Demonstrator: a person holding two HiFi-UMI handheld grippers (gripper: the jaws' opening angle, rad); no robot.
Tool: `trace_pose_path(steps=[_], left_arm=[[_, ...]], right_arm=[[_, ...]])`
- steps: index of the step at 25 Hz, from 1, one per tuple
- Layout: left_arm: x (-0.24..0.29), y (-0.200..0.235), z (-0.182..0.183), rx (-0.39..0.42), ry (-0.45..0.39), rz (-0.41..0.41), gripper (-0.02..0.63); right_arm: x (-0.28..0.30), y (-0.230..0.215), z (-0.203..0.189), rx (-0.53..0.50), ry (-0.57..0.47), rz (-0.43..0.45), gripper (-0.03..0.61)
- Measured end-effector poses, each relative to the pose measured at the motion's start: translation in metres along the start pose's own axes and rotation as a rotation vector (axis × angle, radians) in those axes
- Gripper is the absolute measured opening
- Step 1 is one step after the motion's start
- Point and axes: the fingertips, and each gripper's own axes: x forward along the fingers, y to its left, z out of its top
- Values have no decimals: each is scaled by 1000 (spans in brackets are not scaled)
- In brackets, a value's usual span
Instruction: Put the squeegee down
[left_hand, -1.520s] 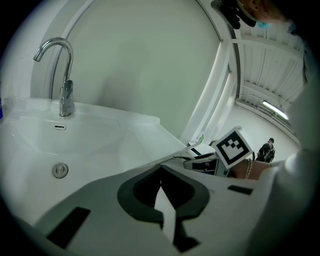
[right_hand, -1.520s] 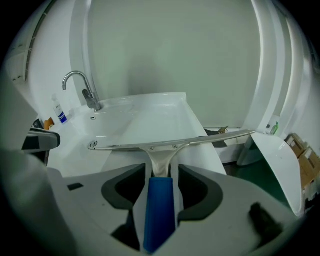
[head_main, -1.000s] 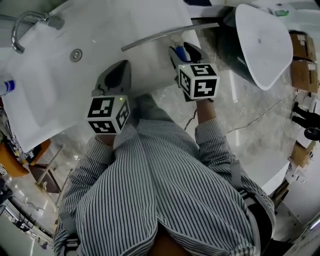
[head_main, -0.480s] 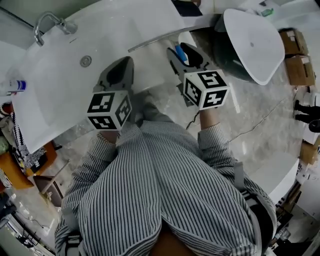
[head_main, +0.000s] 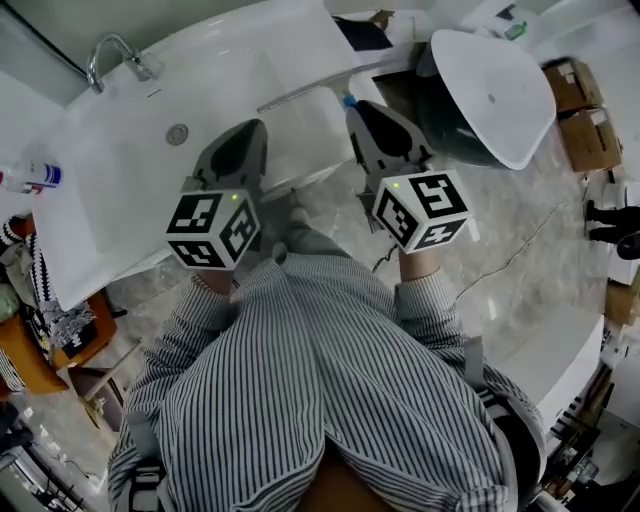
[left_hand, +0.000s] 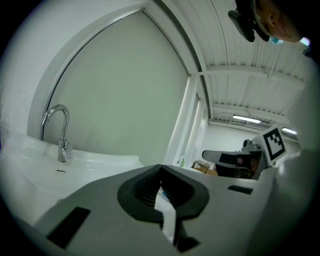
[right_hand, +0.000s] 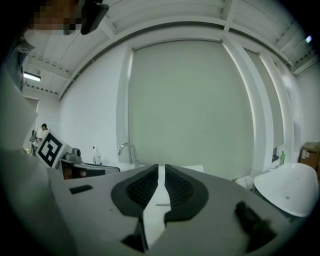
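The squeegee (head_main: 310, 90) lies along the front rim of the white tub: a long grey blade bar, with a blue bit of its handle (head_main: 348, 101) showing at my right gripper's tip. My right gripper (head_main: 357, 108) hangs above that handle. In the right gripper view its jaws (right_hand: 161, 166) are closing, a thin slit still between them and nothing in it. My left gripper (head_main: 255, 127) hovers over the tub's front edge, left of the squeegee. In the left gripper view (left_hand: 161, 168) its pads meet, and it holds nothing.
The white tub (head_main: 120, 200) has a chrome tap (head_main: 115, 50) and a drain (head_main: 177, 133). A bottle (head_main: 30, 178) lies at the far left. A white oval basin (head_main: 500, 90) and cardboard boxes (head_main: 580, 110) stand to the right on the marble floor.
Both grippers have risen toward the head camera. The right jaws, wide around the blue handle before, have drawn nearly together and are off it; the squeegee stays on the rim.
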Motion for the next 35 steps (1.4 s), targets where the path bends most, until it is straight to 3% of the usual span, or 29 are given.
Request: trace_pose_path(steps=[6, 16, 22, 25, 35], left_arm=[[-5, -24, 12, 30, -41, -40, 12], [5, -43, 2, 2, -36, -11, 12], [14, -56, -10, 34, 22, 35, 12], [17, -63, -13, 27, 23, 25, 12], [16, -70, -18, 18, 24, 31, 12]], right_arm=[[-23, 15, 34, -8, -130, 57, 27], [-31, 14, 24, 25, -182, 86, 14], [-38, -1, 18, 42, -162, 77, 14], [-37, -12, 14, 86, -163, 33, 14], [-36, -21, -2, 97, -124, 43, 14]])
